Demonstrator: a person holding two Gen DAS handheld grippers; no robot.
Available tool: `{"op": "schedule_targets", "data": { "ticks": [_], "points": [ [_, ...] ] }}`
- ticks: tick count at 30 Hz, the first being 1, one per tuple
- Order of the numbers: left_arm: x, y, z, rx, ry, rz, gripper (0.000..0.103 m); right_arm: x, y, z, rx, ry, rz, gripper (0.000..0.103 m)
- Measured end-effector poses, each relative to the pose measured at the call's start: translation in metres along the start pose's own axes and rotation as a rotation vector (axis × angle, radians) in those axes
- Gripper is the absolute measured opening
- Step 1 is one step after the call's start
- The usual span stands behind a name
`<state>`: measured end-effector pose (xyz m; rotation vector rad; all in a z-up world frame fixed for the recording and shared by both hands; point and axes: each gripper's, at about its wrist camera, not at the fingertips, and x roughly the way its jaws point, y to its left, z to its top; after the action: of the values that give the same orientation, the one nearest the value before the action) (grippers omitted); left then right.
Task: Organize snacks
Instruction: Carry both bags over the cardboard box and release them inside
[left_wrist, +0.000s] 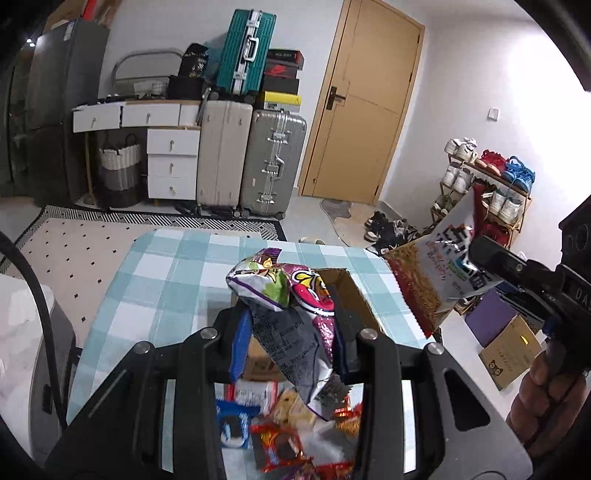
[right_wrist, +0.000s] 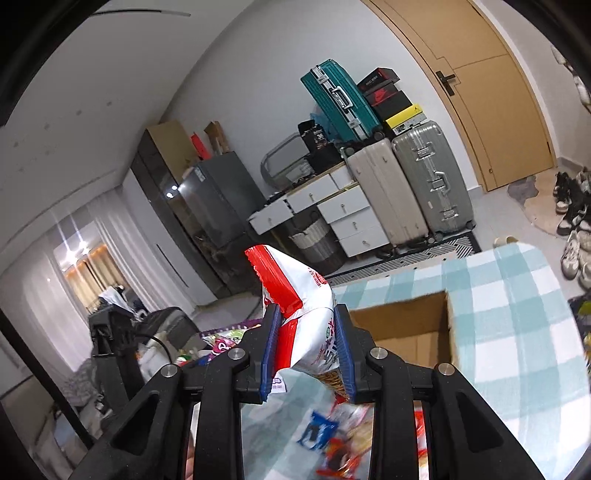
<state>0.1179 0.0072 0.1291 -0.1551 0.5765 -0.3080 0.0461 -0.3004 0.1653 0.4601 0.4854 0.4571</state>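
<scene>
My left gripper (left_wrist: 291, 332) is shut on a crumpled purple, green and pink snack bag (left_wrist: 291, 314), lifted above the table. My right gripper (right_wrist: 308, 343) is shut on a red and white snack bag (right_wrist: 295, 295); the left wrist view shows that bag (left_wrist: 436, 269) hanging in the air at the right. An open cardboard box (right_wrist: 410, 325) stands on the checked tablecloth just beyond both grippers, also seen as the box (left_wrist: 351, 291) in the left wrist view. A pile of loose snack packets (left_wrist: 295, 424) lies on the table under the grippers.
The table with the blue and white checked cloth (left_wrist: 170, 280) ends ahead. Suitcases (left_wrist: 255, 158), white drawers (left_wrist: 171, 162) and a wooden door (left_wrist: 365, 107) line the far wall. A shoe rack (left_wrist: 487, 184) stands at the right, with boxes (left_wrist: 509, 350) on the floor beside the table.
</scene>
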Motion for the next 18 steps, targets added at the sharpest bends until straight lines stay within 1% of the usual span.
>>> {"op": "schedule_targets", "data": {
  "ticks": [4, 7, 9, 11, 15, 18],
  "points": [
    [0.038, -0.004, 0.022, -0.01, 0.047, 0.004, 0.033, 0.029, -0.007, 0.019, -0.028, 0.054, -0.058, 0.029],
    [0.072, -0.014, 0.037, 0.033, 0.083, 0.02, 0.033, 0.054, -0.017, 0.029, -0.053, 0.08, -0.1, 0.029],
    [0.096, -0.019, 0.043, 0.044, 0.11, 0.031, 0.033, 0.071, -0.025, 0.033, -0.058, 0.097, -0.117, 0.029],
    [0.121, -0.02, 0.047, 0.045, 0.143, 0.039, 0.033, 0.088, -0.034, 0.035, -0.052, 0.117, -0.126, 0.029],
    [0.169, -0.017, 0.045, 0.037, 0.2, 0.051, 0.033, 0.122, -0.058, 0.026, -0.032, 0.171, -0.147, 0.029],
    [0.195, -0.008, 0.036, 0.028, 0.224, 0.032, 0.033, 0.143, -0.075, 0.015, -0.02, 0.207, -0.158, 0.029]
  ]
}}
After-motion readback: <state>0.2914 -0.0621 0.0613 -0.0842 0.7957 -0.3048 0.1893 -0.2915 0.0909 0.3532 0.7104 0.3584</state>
